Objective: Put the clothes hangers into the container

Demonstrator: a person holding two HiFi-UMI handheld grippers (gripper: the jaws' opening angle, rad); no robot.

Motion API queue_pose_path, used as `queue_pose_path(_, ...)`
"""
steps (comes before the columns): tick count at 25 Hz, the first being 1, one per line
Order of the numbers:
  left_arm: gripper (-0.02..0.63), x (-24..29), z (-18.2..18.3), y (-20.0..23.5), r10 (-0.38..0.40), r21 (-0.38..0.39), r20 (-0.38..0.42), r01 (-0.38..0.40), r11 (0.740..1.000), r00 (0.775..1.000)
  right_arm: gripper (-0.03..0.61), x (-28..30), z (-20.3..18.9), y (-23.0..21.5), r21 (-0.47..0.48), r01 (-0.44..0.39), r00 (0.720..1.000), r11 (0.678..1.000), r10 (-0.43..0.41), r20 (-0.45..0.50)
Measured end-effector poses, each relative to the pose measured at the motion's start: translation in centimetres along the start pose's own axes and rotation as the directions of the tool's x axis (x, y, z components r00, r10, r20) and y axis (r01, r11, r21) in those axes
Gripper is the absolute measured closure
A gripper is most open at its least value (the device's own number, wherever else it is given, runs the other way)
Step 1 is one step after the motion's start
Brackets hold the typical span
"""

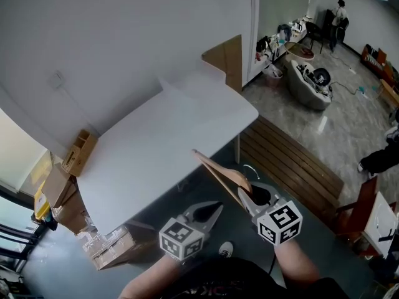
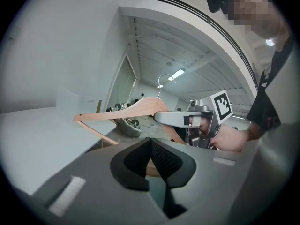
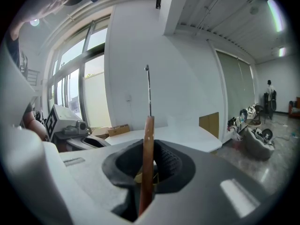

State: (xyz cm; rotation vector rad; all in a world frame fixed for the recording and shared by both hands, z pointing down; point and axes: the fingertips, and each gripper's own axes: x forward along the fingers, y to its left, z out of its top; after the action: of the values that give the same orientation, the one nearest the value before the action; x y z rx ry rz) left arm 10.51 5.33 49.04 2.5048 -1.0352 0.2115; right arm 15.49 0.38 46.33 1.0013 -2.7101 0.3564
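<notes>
Down at the lower right of the head view, my right hand-held gripper (image 1: 244, 192) is clamped on a wooden clothes hanger (image 1: 218, 172). The hanger slants up and left, in the air just off the near edge of the white tabletop (image 1: 162, 142). My left hand-held gripper (image 1: 215, 207), just beside it at lower centre, has its jaws together, holding nothing.

Our left gripper (image 1: 211, 211) and right gripper (image 1: 249, 195) are smooth grey plastic shells with black ribbed jaw pads (image 2: 165, 160), each carrying a white cube of black square markers (image 1: 182, 238); we wear a black top (image 1: 225, 283).
</notes>
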Motion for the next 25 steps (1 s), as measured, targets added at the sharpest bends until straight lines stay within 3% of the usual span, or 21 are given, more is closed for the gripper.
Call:
queue_pose_path(10, 0.609, 0.8, 0.9, 0.0, 0.018, 0.009, 0.009, -0.018, 1.0, 1.0, 0.52, 0.0, 0.7, -1.1, -0.011, -0.014, 1.0, 1.0, 0.014, 0.003)
queue_pose_path(25, 0.609, 2.5, 3.9, 5.7, -0.034, 0.018, 0.02, 0.034, 0.999, 0.999, 0.521, 4.9, 3.6, -2.9, -0.028, 0.037, 0.999, 0.999, -0.037, 0.009)
